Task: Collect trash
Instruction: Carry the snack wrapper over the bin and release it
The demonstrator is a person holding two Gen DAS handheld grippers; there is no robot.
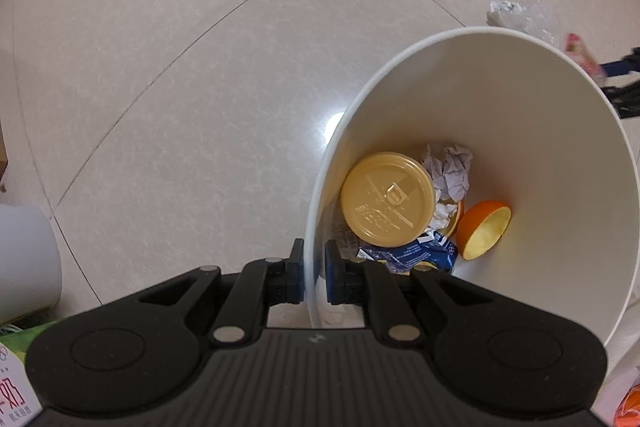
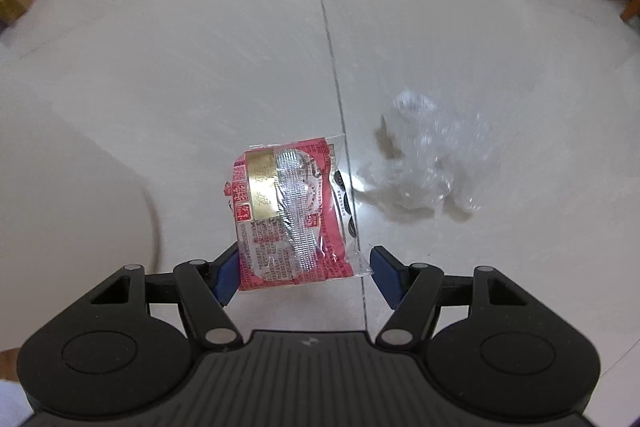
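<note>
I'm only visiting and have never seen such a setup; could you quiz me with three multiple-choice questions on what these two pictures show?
1. Where is the orange peel half?
A. on the floor
B. inside the white bin
C. between the right fingers

2. What colour is the round lid in the bin?
A. gold
B. green
C. black

3. How do the left fingers stand?
A. wide apart in the air
B. closed on the bin's rim
C. closed on a tissue

Answers:
1 B: the orange peel half lies inside the white bin.
2 A: the round lid is gold.
3 B: the left gripper pinches the rim.
</note>
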